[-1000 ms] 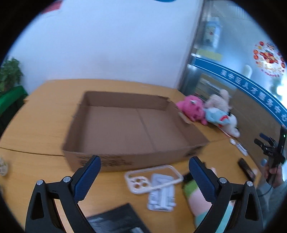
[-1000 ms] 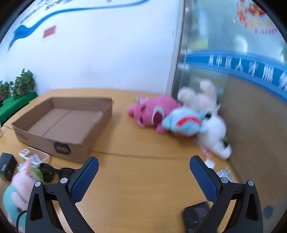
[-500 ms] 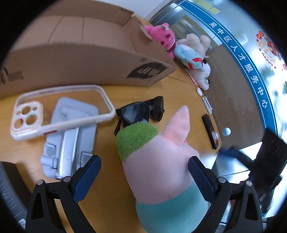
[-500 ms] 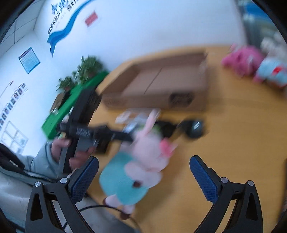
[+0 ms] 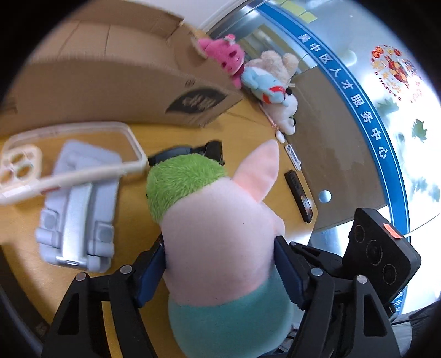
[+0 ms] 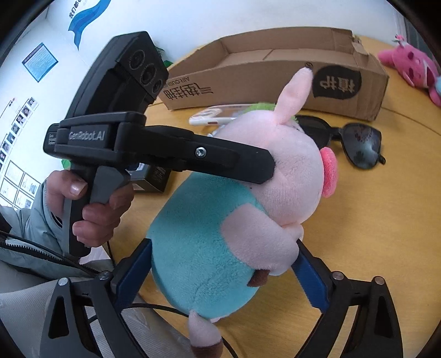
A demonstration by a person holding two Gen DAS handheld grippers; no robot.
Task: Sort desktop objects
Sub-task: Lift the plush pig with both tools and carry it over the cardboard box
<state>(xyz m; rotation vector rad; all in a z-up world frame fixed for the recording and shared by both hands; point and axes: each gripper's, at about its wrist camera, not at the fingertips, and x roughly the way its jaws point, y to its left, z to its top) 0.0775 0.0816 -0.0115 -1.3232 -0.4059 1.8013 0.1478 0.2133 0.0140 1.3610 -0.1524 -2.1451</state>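
— Where's the left camera looking from?
— Right above the plush pig (image 5: pixel 220 247), close, facing the cardboard box (image 5: pixel 115 91).
— And the right one?
— Low over the table (image 6: pixel 358 220), beside the pig (image 6: pixel 234 220). Both views share pig, box and sunglasses (image 6: pixel 352 140).

A light wooden counter (image 6: pixel 372 220) with a rounded edge was seen under bright, even light. Behind it a white wall (image 6: pixel 193 24) was marked with a blue wave graphic (image 6: pixel 82 19) and small framed notices (image 6: pixel 40 62). On the other side, a glass partition (image 5: pixel 399 124) was crossed by a blue band with white characters (image 5: pixel 366 115), and a red round sticker (image 5: pixel 391 66) was fixed above it.
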